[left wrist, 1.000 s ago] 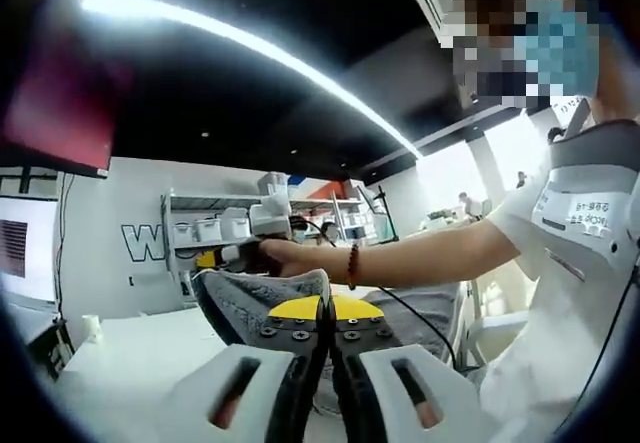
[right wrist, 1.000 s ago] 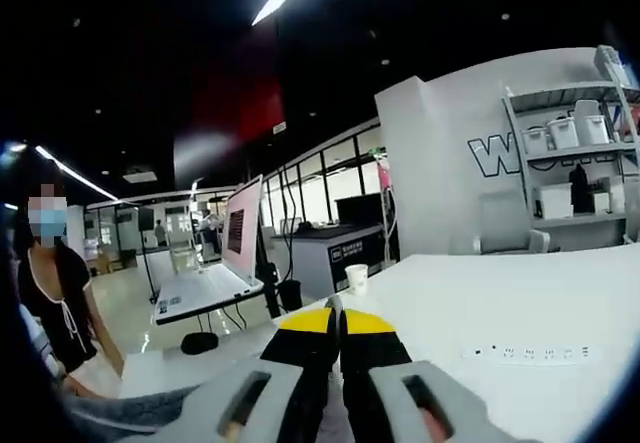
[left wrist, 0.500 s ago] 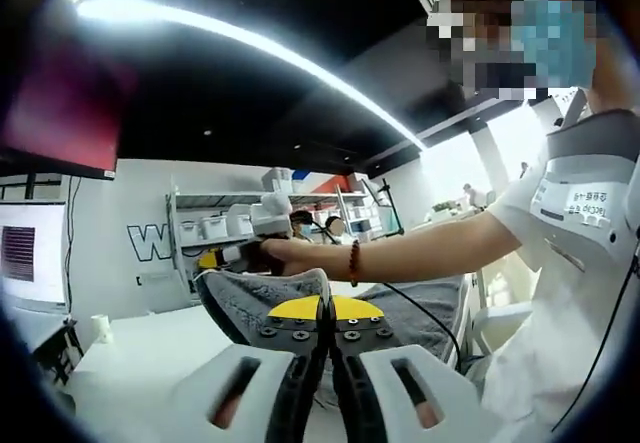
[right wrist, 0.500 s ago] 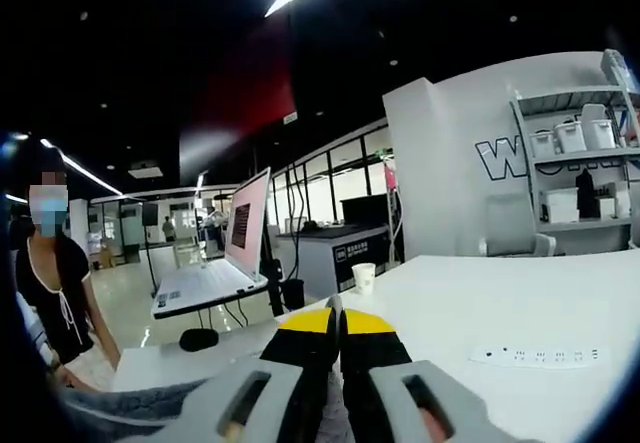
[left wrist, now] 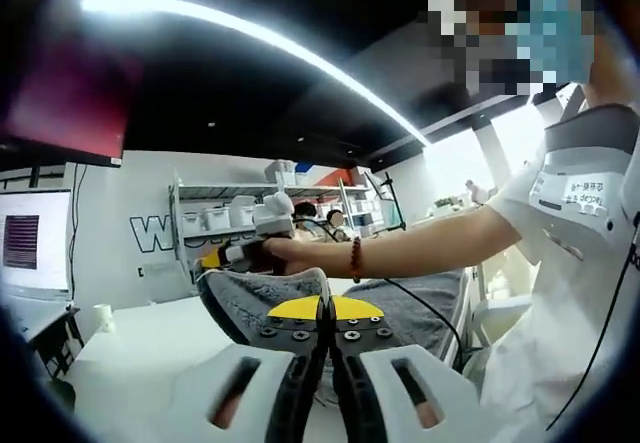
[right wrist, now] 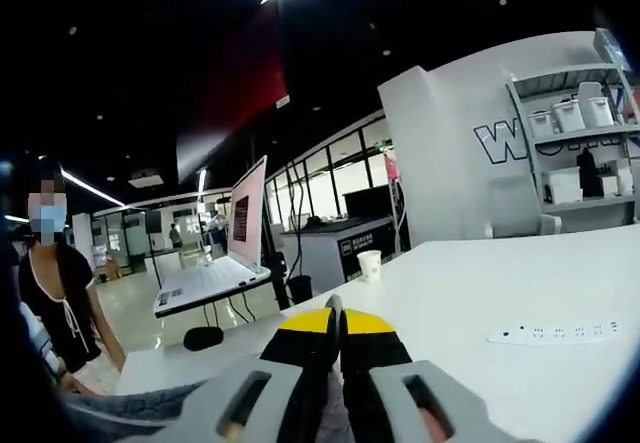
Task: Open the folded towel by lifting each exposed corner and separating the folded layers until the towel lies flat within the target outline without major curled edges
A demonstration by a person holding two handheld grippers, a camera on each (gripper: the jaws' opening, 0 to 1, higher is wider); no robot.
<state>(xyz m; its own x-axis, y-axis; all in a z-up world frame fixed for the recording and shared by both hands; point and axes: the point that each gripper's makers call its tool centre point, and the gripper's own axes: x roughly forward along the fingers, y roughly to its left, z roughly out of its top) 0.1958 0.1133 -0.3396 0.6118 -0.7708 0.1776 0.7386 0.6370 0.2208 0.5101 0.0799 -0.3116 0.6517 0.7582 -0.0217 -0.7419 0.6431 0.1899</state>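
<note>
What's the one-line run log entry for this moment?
left tongs: shut on grey terry towel | right tongs: shut on towel | towel: lifted, stretched between both | white table: below

The towel [left wrist: 400, 308] hangs above the worktop [left wrist: 150, 338], stretched between the left gripper [left wrist: 326, 308] and the right gripper [left wrist: 215, 258]. A paper cup [right wrist: 369, 265] and a power strip [right wrist: 560, 333] rest on the worktop, well apart.

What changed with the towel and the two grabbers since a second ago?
Hardly anything. Both views shifted a little, which is camera motion. The left gripper stays shut on the grey towel, held up off the white table. The right gripper, seen in the left gripper view in the person's hand, still pinches the far edge of the towel. Nothing was let go.
</note>
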